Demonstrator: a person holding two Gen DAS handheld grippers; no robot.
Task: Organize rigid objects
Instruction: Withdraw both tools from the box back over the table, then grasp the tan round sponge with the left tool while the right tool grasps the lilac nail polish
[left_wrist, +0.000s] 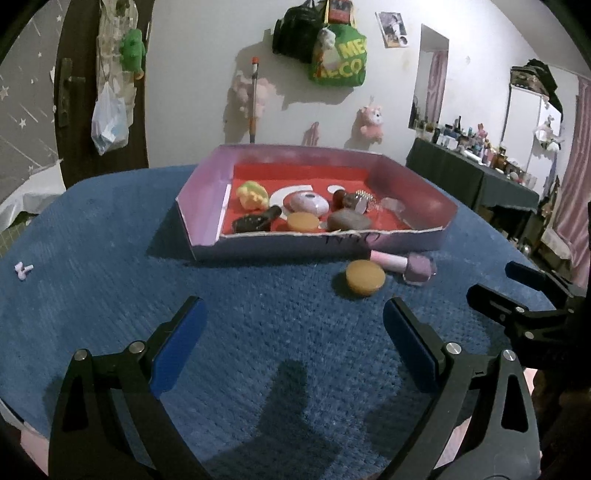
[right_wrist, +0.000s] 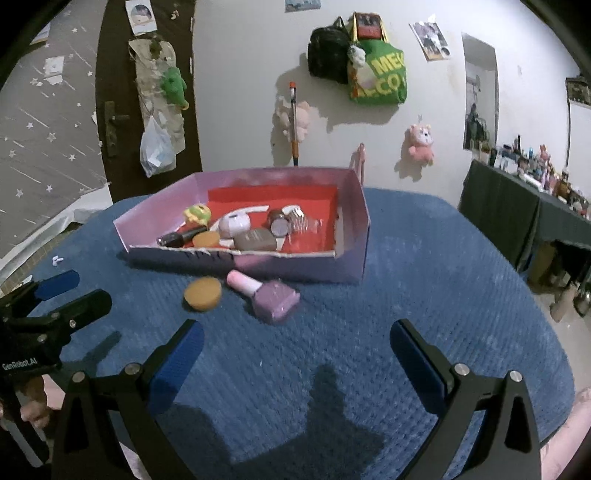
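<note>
Before box (right_wrist: 295, 264): bottle (right_wrist: 271, 297), disc (right_wrist: 203, 293)

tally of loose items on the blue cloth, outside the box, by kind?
Orange disc: 1
Nail polish bottle: 1
Small white piece near the cloth's left edge: 1
Total: 3

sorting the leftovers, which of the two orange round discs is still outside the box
The orange disc lying on the blue cloth in front of the pink box, beside the purple nail polish bottle. The other orange disc already lies inside the box.
</note>
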